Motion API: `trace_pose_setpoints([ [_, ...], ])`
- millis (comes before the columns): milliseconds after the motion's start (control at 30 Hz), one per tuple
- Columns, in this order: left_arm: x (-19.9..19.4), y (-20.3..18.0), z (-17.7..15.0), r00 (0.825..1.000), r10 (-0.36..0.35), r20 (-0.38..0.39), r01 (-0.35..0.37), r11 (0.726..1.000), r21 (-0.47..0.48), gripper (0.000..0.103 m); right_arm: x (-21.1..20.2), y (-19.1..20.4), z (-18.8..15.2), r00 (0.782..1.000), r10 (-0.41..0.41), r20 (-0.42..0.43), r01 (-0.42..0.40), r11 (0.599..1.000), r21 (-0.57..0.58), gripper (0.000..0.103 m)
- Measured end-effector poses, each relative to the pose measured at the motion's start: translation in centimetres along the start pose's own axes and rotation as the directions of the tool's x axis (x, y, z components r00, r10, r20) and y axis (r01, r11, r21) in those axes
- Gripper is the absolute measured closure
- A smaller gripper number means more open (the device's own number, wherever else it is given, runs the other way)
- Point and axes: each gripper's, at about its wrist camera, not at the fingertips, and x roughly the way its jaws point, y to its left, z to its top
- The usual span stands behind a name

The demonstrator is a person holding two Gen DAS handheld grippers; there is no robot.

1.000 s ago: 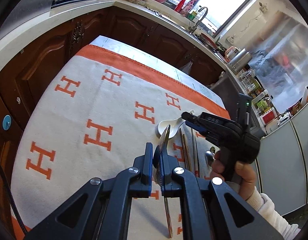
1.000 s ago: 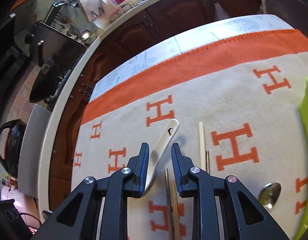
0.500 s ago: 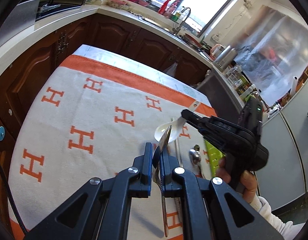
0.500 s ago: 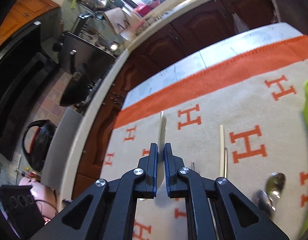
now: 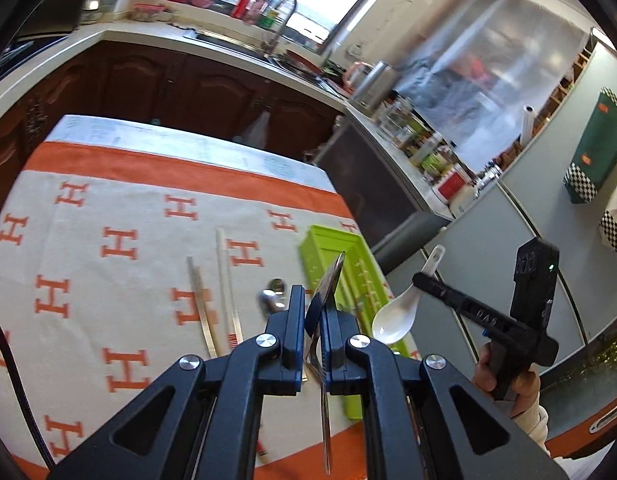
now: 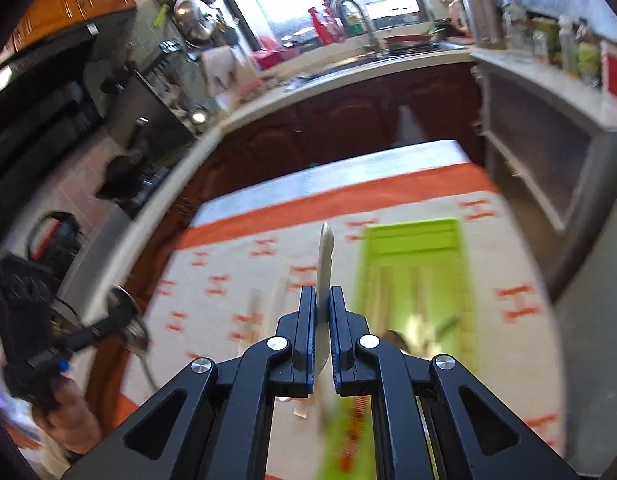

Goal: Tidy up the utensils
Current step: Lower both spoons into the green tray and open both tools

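My left gripper (image 5: 312, 304) is shut on a metal spoon (image 5: 328, 280), which I see edge-on, its handle hanging below the fingers. My right gripper (image 6: 320, 300) is shut on the handle of a white ceramic spoon (image 6: 325, 256). In the left wrist view that white spoon (image 5: 396, 316) hangs in the air beside the near right end of the green tray (image 5: 332, 240). In the blurred right wrist view the green tray (image 6: 412, 240) lies ahead to the right, and the left gripper (image 6: 112, 320) holds its metal spoon (image 6: 128, 322) at far left.
Chopsticks (image 5: 224, 280) and a second metal spoon (image 5: 270, 296) lie on the white and orange cloth (image 5: 108, 240) left of the tray. The table's right edge runs just past the tray. Dark cabinets (image 5: 188, 92) and a counter with a sink stand beyond.
The right gripper shut on the white spoon, lifted it off the cloth and swung it right, beside the green tray. The left gripper rose and moved right with its metal spoon.
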Motion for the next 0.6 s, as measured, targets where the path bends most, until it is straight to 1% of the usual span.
trace_pose_setpoints([
  [67, 1.4, -1.7, 0.3, 1.0, -0.012, -0.02, 0.012, 1.0, 0.018, 0.099, -0.8, -1.7, -0.7, 0.997, -0.066, -0.028, 0.065, 0.998, -0.019, 0.097],
  [100, 2.4, -2.8, 0.5, 0.999, -0.018, -0.033, 0.019, 0.999, 0.033, 0.099, -0.8, -2.5, -1.2, 0.993, -0.105, -0.056, 0.102, 0.994, -0.04, 0.097],
  [167, 4.4, -4.7, 0.8, 0.998, -0.018, -0.06, 0.022, 0.998, 0.067, 0.099, -0.7, -3.5, -2.3, 0.985, -0.151, -0.081, 0.146, 0.987, -0.071, 0.097],
  [233, 6.4, -6.3, 0.9, 0.996, -0.013, -0.09, 0.022, 0.995, 0.099, 0.099, -0.8, -3.8, -3.1, 0.976, -0.197, -0.097, 0.183, 0.973, -0.14, 0.097],
  [333, 9.5, -7.9, 1.1, 0.991, 0.002, -0.134, 0.014, 0.993, 0.12, 0.099, 0.0, -4.3, -4.2, 0.962, -0.249, -0.111, 0.22, 0.95, -0.224, 0.097],
  [400, 11.3, -8.3, 1.3, 0.988, 0.008, -0.155, 0.01, 0.994, 0.112, 0.099, 1.0, -4.2, -4.4, 0.958, -0.255, -0.131, 0.217, 0.944, -0.249, 0.097],
  [500, 14.1, -8.2, 1.6, 0.983, 0.033, -0.18, -0.017, 0.996, 0.088, 0.1, 3.6, -3.8, -4.2, 0.956, -0.24, -0.169, 0.194, 0.949, -0.251, 0.097],
  [567, 15.9, -7.8, 1.5, 0.979, 0.07, -0.191, -0.055, 0.995, 0.084, 0.099, 5.7, -3.6, -4.3, 0.952, -0.238, -0.194, 0.185, 0.948, -0.259, 0.096],
  [600, 16.8, -7.7, 1.5, 0.976, 0.094, -0.195, -0.079, 0.993, 0.085, 0.099, 7.3, -3.6, -4.2, 0.95, -0.234, -0.204, 0.178, 0.949, -0.26, 0.095],
])
